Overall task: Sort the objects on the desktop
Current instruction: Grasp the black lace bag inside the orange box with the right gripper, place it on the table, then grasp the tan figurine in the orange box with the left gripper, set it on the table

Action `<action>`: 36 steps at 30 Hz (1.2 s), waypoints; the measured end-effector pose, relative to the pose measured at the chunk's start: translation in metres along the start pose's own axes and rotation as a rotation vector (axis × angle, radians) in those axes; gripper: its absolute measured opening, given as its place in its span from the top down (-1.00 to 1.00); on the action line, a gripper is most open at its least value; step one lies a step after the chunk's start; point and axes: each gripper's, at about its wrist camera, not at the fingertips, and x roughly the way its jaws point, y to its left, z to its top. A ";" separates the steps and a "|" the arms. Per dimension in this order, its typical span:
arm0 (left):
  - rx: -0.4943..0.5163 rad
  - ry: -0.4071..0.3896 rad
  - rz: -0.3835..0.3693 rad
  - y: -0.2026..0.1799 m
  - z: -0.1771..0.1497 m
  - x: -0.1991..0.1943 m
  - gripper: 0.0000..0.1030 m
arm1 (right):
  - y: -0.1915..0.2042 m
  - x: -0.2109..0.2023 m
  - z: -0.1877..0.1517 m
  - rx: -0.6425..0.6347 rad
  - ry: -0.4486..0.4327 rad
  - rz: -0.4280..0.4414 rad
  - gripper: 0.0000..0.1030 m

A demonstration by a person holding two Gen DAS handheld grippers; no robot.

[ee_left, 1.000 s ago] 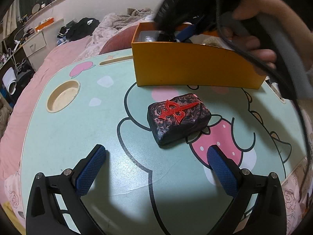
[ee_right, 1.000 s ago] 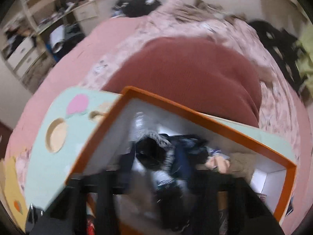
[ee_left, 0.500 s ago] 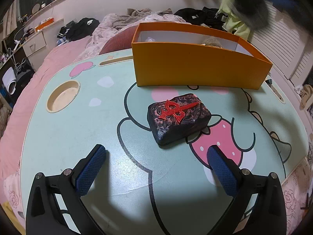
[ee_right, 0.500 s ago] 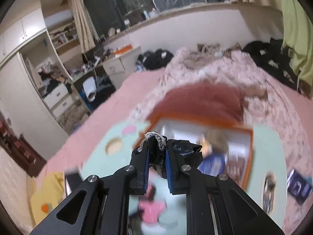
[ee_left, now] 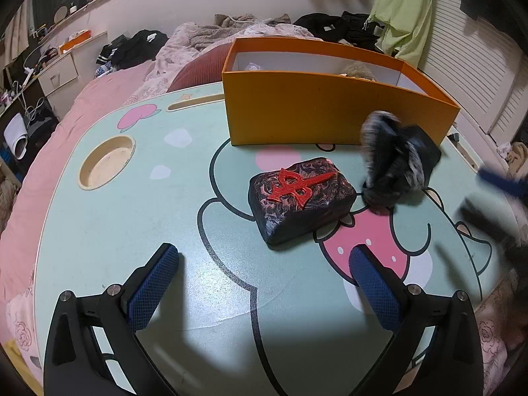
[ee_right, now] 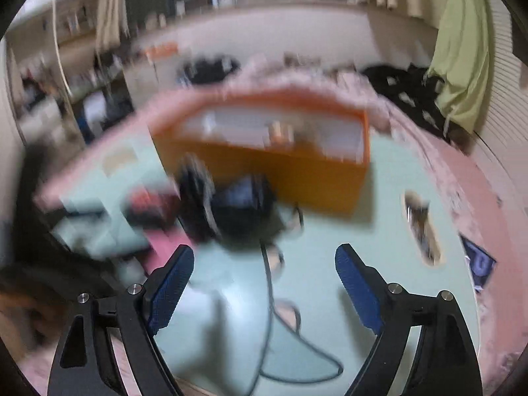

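Note:
A black block with a red emblem (ee_left: 300, 201) lies on the mint-green cartoon table (ee_left: 132, 214). My left gripper (ee_left: 264, 254) hovers open just short of it, nothing between its blue pads. A black furry item with grey trim (ee_left: 396, 165) rests on the table right of the block, in front of the orange box (ee_left: 313, 115). In the blurred right wrist view the same furry item (ee_right: 231, 204) lies ahead of my right gripper (ee_right: 264, 250), whose jaws are opening with nothing between them. The orange box (ee_right: 264, 165) stands behind it.
A round cup recess (ee_left: 107, 161) sits in the table's left side and a slot (ee_right: 422, 227) near its right edge. The box holds several small things. A pink bed with heaped clothes (ee_left: 138, 46) surrounds the table.
My right gripper came out of the box shut on the furry item, swung back over the table, opened and let it drop beside the block. The left gripper stayed still.

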 end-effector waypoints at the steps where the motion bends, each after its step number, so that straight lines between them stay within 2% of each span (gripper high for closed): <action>1: 0.000 0.000 0.000 0.000 0.000 0.000 -0.99 | 0.002 0.016 -0.007 -0.003 0.064 -0.028 -0.84; 2: 0.003 0.000 0.004 0.000 0.000 0.000 -0.99 | -0.001 0.021 -0.009 0.007 0.041 -0.030 -0.90; 5: 0.001 0.000 0.002 0.000 -0.001 0.000 -1.00 | -0.003 0.046 -0.012 0.014 0.062 -0.024 -1.00; 17: -0.003 0.014 0.015 -0.002 0.000 -0.001 -1.00 | -0.002 0.095 -0.030 0.013 0.046 -0.013 -1.00; 18: -0.006 0.022 0.016 -0.002 0.001 -0.002 -0.96 | -0.002 0.091 -0.029 0.013 0.046 -0.013 -1.00; 19: -0.009 0.022 0.011 -0.003 0.003 -0.005 -0.83 | -0.001 0.091 -0.029 0.013 0.046 -0.013 -1.00; 21: -0.039 -0.003 -0.033 -0.001 0.013 -0.017 -0.61 | -0.004 0.086 -0.028 0.011 0.045 -0.014 -1.00; 23: -0.079 -0.053 -0.119 -0.001 0.034 -0.036 -0.56 | -0.004 0.081 -0.028 0.011 0.045 -0.014 -1.00; 24: -0.073 -0.077 -0.169 -0.005 0.049 -0.045 -0.51 | -0.004 0.085 -0.029 0.011 0.045 -0.014 -1.00; 26: -0.028 -0.085 -0.221 -0.016 0.078 -0.053 -0.29 | -0.005 0.082 -0.029 0.012 0.044 -0.014 -1.00; 27: -0.014 -0.077 -0.237 -0.023 0.095 -0.054 -0.20 | -0.005 0.084 -0.029 0.012 0.044 -0.014 -1.00; 29: -0.008 -0.027 -0.292 -0.037 0.131 -0.044 -0.20 | -0.005 0.081 -0.029 0.012 0.043 -0.014 -1.00; 31: -0.029 0.083 -0.321 -0.050 0.161 -0.017 -0.20 | -0.006 0.080 -0.029 0.012 0.042 -0.013 -1.00; 34: -0.061 0.220 -0.273 -0.066 0.184 0.031 -0.19 | -0.006 0.083 -0.030 0.007 0.039 -0.007 -1.00; 36: -0.052 0.263 -0.230 -0.073 0.187 0.052 -0.19 | -0.005 0.084 -0.031 0.006 0.035 -0.007 -1.00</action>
